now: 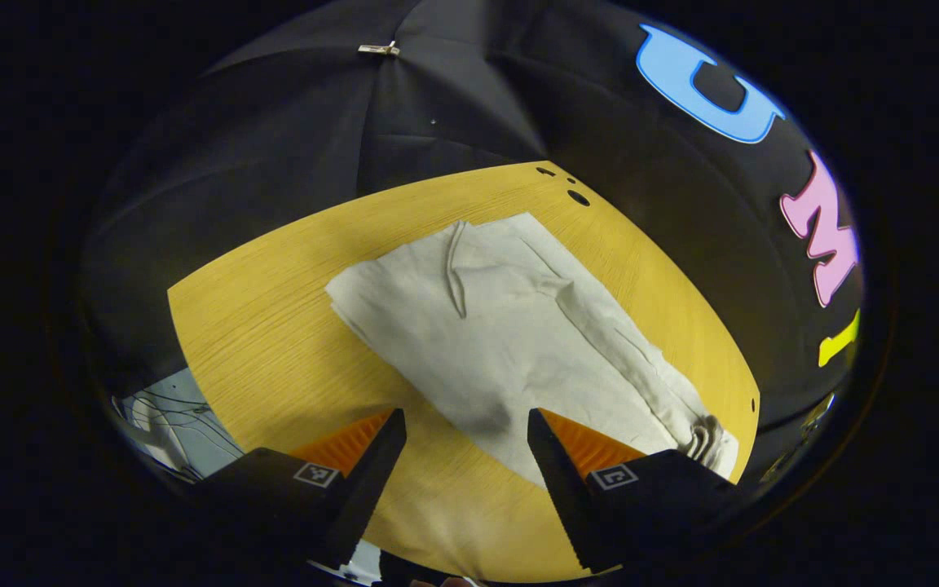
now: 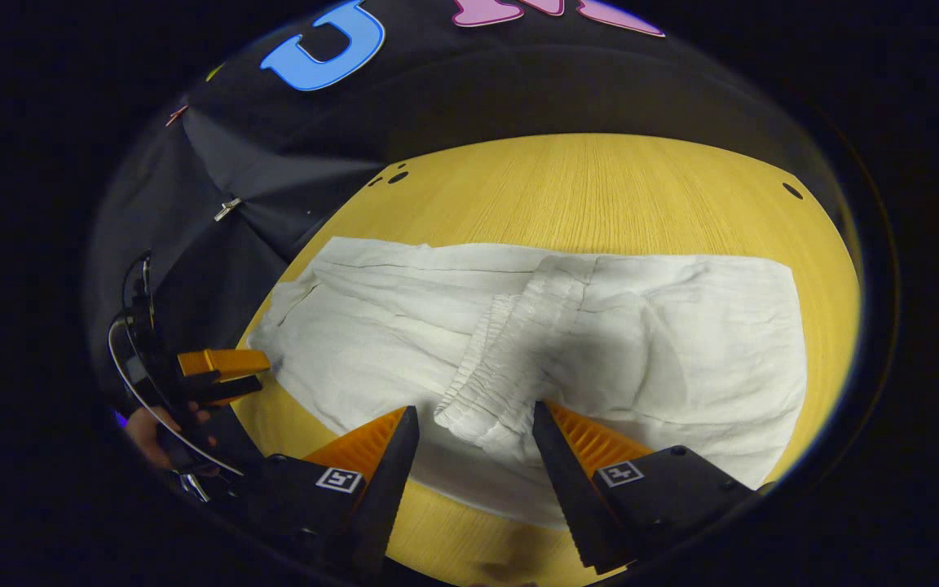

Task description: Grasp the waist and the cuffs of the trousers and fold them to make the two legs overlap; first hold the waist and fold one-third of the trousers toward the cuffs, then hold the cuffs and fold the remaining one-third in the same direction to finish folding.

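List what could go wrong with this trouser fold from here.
1. The elastic gathered waistband of the white cloth trousers is already folded onto the legs and lies bunched; the open right gripper just above it could snag and undo that fold.
2. The open left gripper is near the cuff end; pinching one layer would likely split the overlapped legs.
3. The trousers reach close to the near edge of the yellow wooden table; dragging might pull them off.

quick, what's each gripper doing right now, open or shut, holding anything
left gripper: open, holding nothing, above the trousers.
right gripper: open, fingers either side of the elastic waist, not closed on it.
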A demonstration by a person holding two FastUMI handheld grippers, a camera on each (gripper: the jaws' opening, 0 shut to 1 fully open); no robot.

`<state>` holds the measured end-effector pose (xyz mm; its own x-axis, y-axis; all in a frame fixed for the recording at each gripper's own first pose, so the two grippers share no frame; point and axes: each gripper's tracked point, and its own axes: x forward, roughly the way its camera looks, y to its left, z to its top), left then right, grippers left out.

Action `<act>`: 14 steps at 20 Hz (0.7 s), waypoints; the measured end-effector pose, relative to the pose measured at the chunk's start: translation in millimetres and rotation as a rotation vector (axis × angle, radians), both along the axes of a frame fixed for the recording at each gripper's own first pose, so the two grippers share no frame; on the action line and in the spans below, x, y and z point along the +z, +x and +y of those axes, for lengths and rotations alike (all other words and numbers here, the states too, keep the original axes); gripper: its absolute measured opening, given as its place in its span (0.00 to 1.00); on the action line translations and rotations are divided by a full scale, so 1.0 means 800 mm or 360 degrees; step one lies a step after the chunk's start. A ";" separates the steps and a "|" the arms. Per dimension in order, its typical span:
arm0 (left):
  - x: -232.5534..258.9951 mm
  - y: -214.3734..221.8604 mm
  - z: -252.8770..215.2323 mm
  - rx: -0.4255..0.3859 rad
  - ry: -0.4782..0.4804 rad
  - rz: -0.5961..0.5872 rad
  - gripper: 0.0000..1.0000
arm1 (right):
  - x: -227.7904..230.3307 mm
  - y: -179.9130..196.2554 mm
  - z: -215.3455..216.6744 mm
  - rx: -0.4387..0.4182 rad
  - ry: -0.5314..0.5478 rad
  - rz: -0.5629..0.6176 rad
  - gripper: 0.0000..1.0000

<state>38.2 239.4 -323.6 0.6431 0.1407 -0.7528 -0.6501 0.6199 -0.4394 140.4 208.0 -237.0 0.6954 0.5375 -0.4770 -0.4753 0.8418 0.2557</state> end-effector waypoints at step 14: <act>-0.016 0.112 0.019 -0.0157 0.0379 0.0348 0.21 | -0.002 0.000 -0.006 0.0044 0.0022 -0.0003 0.80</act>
